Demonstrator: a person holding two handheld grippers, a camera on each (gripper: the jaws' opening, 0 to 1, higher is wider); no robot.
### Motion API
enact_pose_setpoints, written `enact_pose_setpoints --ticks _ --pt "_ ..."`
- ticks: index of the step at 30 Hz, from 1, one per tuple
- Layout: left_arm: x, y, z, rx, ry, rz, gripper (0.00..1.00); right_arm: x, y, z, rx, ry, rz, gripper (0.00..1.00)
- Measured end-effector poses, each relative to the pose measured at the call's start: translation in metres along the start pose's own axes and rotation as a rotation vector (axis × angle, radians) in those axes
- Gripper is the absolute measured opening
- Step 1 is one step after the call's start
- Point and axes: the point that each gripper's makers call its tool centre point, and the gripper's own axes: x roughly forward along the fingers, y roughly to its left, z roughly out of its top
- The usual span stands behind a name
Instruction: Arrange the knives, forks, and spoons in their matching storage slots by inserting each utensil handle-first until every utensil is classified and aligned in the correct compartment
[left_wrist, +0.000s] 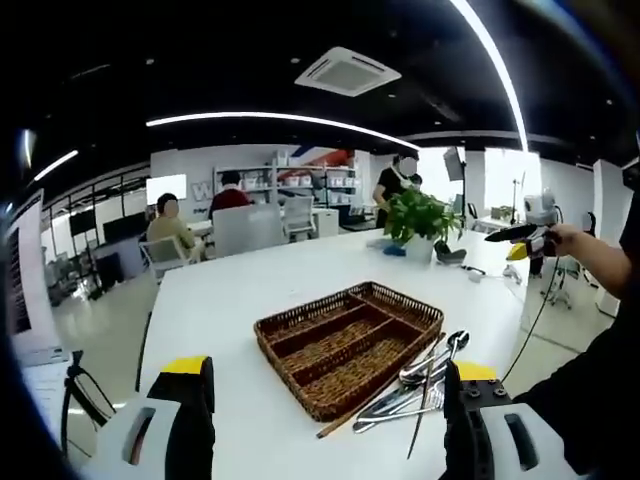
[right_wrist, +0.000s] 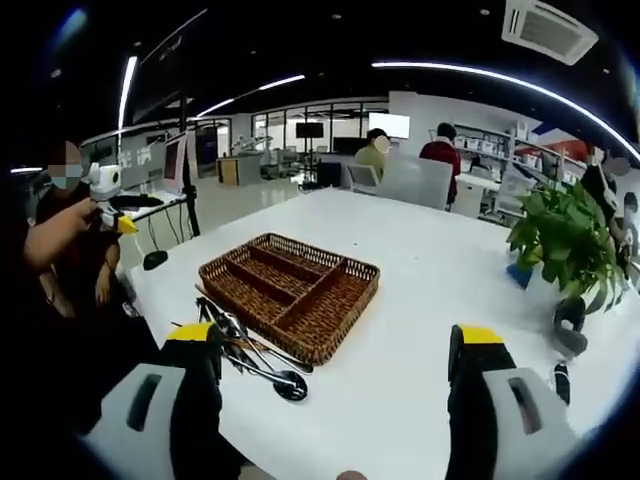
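A brown wicker tray with three long empty compartments lies on the white table. A loose pile of metal utensils, a spoon bowl on top, lies against its right side. My left gripper hovers open before the tray with nothing between its jaws. My right gripper is held up in a hand at the far right. In the right gripper view the tray sits ahead and the utensils lie on its left. My right gripper is open and empty. The left gripper is raised at far left.
A potted plant stands on the table beyond the tray, with small dark items beside it. The person's body stands at the table edge by the utensils. People sit at desks in the background.
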Motion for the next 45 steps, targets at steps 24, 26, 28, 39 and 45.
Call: enact_pose_setpoints --ticks 24,26,28,39,45 --pt "-0.001 0.0 -0.002 0.014 0.013 -0.004 1.0 0.003 0.0 -0.008 -0.083 0.061 -0.005 0.96" --pt "-0.001 0.0 -0.002 0.02 0.017 -0.001 1.0 0.003 0.002 -0.008 -0.096 0.066 -0.003 0.95" --pt "-0.001 0.001 -0.002 0.022 0.016 -0.001 1.0 0.004 0.002 -0.008 -0.107 0.072 -0.005 0.94" --pt "-0.002 0.0 -0.003 0.018 0.002 -0.014 1.0 0.005 0.01 -0.006 -0.165 0.104 0.003 0.92" --pt "-0.002 0.0 -0.001 0.016 -0.004 -0.023 1.0 0.009 0.013 0.002 -0.156 0.077 0.014 0.94"
